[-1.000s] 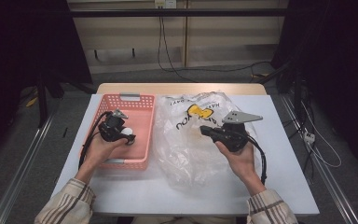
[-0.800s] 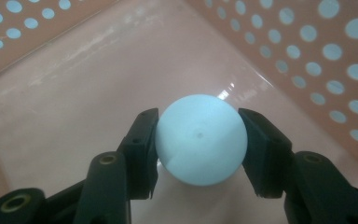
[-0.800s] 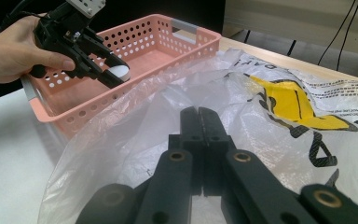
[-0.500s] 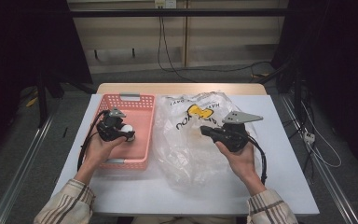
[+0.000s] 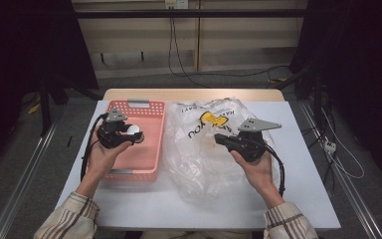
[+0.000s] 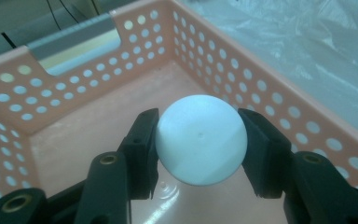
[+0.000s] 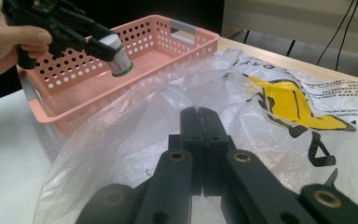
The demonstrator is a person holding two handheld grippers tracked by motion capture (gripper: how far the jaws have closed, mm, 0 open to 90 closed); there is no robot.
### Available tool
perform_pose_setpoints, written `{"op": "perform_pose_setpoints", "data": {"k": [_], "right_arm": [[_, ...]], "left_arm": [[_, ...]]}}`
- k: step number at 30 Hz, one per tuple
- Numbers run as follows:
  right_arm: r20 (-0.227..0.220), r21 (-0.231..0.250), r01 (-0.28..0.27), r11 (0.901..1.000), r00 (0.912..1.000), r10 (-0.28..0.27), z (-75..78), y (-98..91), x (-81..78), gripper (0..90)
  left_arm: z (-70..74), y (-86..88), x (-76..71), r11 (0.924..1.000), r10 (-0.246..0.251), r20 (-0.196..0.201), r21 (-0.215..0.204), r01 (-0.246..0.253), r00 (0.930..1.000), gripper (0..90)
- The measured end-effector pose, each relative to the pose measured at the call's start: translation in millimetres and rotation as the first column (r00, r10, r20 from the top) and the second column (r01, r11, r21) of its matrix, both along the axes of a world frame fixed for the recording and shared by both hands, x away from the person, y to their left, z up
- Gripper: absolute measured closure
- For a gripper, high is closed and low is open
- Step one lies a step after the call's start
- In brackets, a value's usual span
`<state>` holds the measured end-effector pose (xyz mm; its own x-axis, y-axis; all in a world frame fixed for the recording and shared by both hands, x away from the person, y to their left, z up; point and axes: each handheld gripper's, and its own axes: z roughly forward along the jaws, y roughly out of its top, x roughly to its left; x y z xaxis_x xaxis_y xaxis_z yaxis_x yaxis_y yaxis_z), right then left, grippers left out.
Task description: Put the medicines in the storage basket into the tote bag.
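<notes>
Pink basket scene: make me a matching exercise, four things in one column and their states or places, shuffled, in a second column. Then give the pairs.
Things:
1. white bottle
2. pink basket
3. plastic bag
4. right gripper

States or places:
A. spread crumpled on the table, with a yellow print
B. jaws shut with nothing between them, over the bag
C. clamped between the left gripper's jaws, above the basket floor
D. stands on the table left of the bag

Pairs: 1-C, 2-D, 3-A, 4-B
</notes>
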<state>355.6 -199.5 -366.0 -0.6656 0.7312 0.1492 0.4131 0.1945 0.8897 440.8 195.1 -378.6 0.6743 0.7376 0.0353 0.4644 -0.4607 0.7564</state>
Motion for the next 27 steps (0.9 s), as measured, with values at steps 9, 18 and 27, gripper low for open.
{"op": "perform_pose_setpoints", "data": {"k": [9, 18, 27], "right_arm": [[0.0, 0.0, 0.006, 1.0, 1.0, -0.006, 0.5, -1.2, 0.1, 90.0], [-0.001, 0.001, 0.004, 1.0, 1.0, -0.004, 0.5, -1.4, -0.1, 90.0], [0.007, 0.009, 0.01, 0.9999, 0.9999, -0.01, 1.2, -2.1, -1.0, 90.0]], "left_arm": [[13.4, -1.1, -11.3, 0.9986, 0.003, 0.051, -0.052, 0.0, 0.9987, 51.1], [24.1, -10.0, -25.9, 0.9939, -0.041, 0.079, -0.098, 0.049, 0.996, 51.1], [38.3, -23.2, -42.2, 0.9857, -0.103, 0.108, -0.122, 0.116, 0.9888, 51.2]]}}
